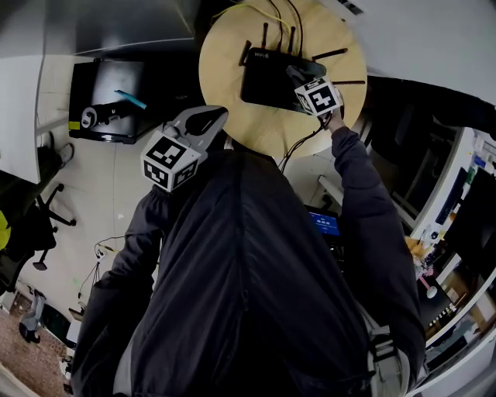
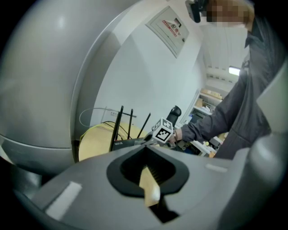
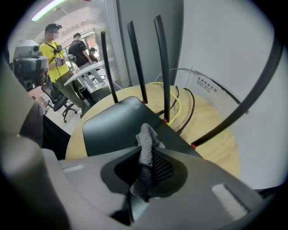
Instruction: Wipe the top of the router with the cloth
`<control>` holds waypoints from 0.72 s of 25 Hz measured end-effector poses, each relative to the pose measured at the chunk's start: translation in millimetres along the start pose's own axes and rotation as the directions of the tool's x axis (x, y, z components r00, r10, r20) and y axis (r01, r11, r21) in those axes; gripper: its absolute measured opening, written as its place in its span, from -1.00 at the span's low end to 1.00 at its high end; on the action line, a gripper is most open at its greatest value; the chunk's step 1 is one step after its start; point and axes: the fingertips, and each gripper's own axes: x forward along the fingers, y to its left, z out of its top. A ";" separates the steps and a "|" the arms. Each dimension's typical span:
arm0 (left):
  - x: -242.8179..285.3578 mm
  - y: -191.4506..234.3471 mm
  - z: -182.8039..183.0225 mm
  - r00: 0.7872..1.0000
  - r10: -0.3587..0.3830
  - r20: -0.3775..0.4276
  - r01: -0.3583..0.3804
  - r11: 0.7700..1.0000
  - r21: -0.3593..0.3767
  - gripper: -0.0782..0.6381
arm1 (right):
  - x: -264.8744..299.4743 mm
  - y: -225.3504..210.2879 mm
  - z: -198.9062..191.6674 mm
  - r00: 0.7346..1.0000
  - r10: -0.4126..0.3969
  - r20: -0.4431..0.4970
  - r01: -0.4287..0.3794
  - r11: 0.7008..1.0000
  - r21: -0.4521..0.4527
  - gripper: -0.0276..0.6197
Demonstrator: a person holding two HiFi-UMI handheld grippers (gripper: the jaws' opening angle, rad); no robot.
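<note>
A black router [image 1: 267, 77] with several upright antennas lies on a round wooden table [image 1: 225, 70]. My right gripper [image 1: 304, 74] hovers over the router's right part, shut on a grey cloth [image 3: 146, 137] that sticks out from between its jaws. In the right gripper view the router's dark top [image 3: 114, 126] lies just beyond the cloth; whether they touch I cannot tell. My left gripper [image 1: 211, 118] is held back off the table's near edge, shut, with nothing in it. Its own view shows the router [image 2: 123, 143] and the right gripper's marker cube [image 2: 163, 131] ahead.
Yellow and black cables [image 1: 280, 15] trail over the table's far side towards a white wall. A black stand with small items [image 1: 108, 101] and an office chair [image 1: 43, 205] are on the floor at left. Desks and shelves [image 1: 457, 256] crowd the right. People stand far off [image 3: 56, 49].
</note>
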 end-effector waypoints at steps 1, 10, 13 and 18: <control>1.5 -0.9 0.1 1.000 -0.005 -0.002 0.005 1.000 0.003 -0.80 | -1.6 7.7 -4.4 1.000 0.011 0.005 -0.011 1.000 0.000 -0.82; 12.3 -11.2 1.6 0.998 -0.051 -0.023 0.051 0.998 0.032 -0.81 | -15.8 66.5 -41.6 0.997 0.071 0.024 -0.071 0.997 0.005 -0.82; 17.3 -14.6 1.9 0.998 -0.065 -0.029 0.066 0.997 0.041 -0.80 | -15.3 76.1 -47.4 0.996 0.085 0.022 -0.084 0.996 -0.006 -0.82; 21.8 -19.1 1.7 0.996 -0.078 -0.037 0.080 0.995 0.053 -0.80 | -20.5 54.4 -35.7 0.995 0.039 0.094 -0.040 0.999 0.006 -0.82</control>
